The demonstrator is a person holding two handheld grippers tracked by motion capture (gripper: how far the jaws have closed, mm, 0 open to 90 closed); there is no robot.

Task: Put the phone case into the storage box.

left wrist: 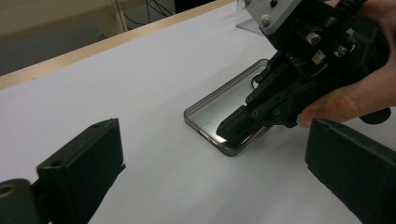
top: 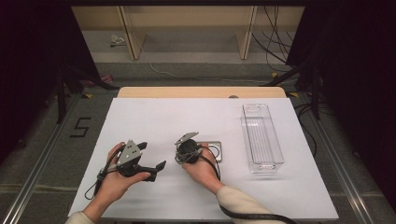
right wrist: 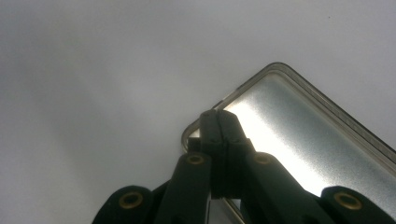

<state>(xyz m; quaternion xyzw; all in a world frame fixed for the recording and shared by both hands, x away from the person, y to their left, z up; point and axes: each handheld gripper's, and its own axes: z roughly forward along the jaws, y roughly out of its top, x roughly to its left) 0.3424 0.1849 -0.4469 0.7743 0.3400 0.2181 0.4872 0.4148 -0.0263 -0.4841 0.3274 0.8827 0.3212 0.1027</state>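
Observation:
A shallow rectangular metal tin (top: pixel 218 148) lies open on the white table (top: pixel 154 116). My right gripper (top: pixel 188 150) points steeply down at the tin's left end. In the right gripper view its jaws (right wrist: pixel 218 116) are pressed together right at the rim of the tin (right wrist: pixel 299 140), one jaw inside and one outside. The left gripper view shows that same gripper (left wrist: pixel 229 130) with its tips on the near edge of the tin (left wrist: pixel 219 105). My left gripper (top: pixel 152 157) is held a little left of the tin, open and holding nothing, its jaws (left wrist: pixel 215 154) wide apart.
A long clear plastic tray (top: pixel 262 138) stands on the right part of the table, its corner showing behind the right hand (left wrist: pixel 246 24). A wooden strip (top: pixel 201 92) borders the far edge. Cables trail from both grippers toward the front edge.

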